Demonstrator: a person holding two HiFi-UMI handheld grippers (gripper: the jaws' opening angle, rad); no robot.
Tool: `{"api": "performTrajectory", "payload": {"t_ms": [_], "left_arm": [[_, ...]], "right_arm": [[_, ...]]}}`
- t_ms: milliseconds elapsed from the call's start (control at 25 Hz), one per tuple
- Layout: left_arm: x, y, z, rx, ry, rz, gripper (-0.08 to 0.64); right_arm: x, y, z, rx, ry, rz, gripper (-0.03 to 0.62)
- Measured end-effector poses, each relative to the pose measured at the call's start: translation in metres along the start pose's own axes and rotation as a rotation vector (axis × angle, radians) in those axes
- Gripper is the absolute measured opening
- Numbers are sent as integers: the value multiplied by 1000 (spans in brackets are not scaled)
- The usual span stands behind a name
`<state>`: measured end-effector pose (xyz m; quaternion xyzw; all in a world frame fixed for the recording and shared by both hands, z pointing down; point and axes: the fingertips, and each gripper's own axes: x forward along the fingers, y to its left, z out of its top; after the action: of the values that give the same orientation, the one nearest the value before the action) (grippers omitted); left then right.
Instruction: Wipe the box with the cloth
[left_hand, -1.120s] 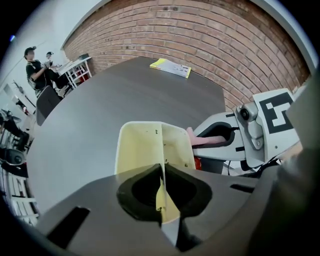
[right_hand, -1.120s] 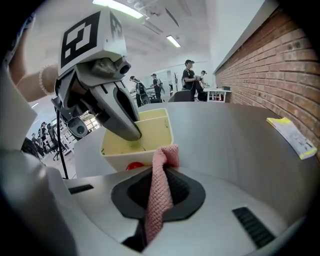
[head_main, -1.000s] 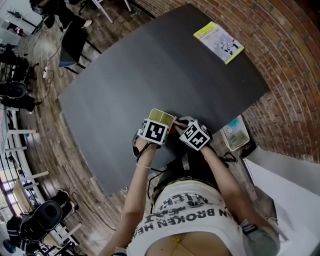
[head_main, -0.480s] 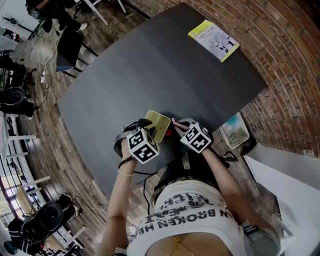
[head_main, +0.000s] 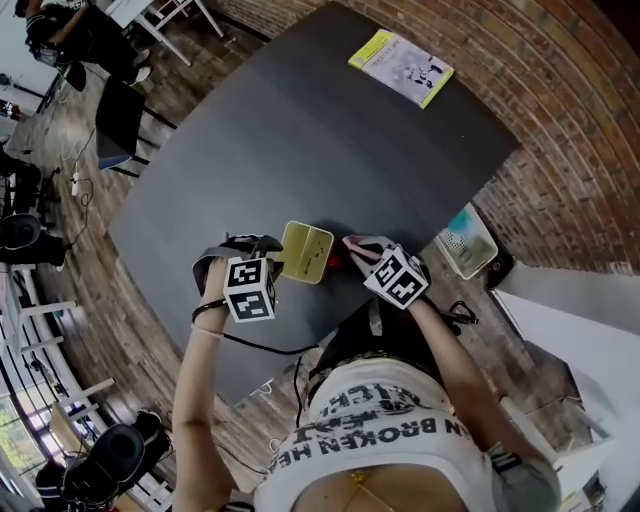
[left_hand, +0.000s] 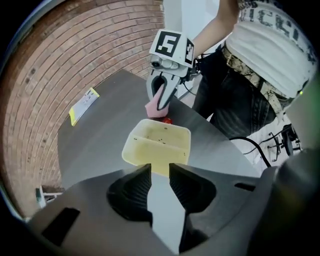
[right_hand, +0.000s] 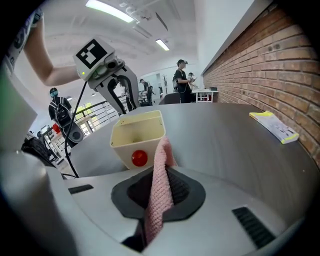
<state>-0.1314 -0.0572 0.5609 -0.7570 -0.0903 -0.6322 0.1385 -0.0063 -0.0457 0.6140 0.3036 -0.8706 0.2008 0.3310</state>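
Leftward off the box has come the left gripper, its jaws just opening, now spread and empty. Dark desk; brick wall right, wood floor left. Near the desk's near edge, the box sits mouth up, nearly square. Its red-dotted side faces the right gripper, whose jaws pinch the pink cloth.

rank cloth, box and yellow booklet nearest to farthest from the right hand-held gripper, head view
1. cloth, clamped in the right hand-held gripper
2. box, just to its left
3. yellow booklet, near the table's far edge
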Motion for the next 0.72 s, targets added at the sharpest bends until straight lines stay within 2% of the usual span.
{"api": "performTrajectory", "payload": {"t_ms": [120,240,480,600,720], "left_arm": [[-2,-21,-5,88,-24,-64,101],[5,-39,-4,136,-32,-111,124],[34,-46,-6,263,46,-70,121],[40,-47,1,249,43,-51,25],[42,-47,4,198,48,-47,25]], "right_arm": [[-4,5,-2,32,-14,-10,17],[-2,14,-5,99,-40,-5,17],[4,38,-13,123,-47,-9,17],[3,42,-13,138,-54,-13,17],[0,37,-15,150,-59,-28,17]]}}
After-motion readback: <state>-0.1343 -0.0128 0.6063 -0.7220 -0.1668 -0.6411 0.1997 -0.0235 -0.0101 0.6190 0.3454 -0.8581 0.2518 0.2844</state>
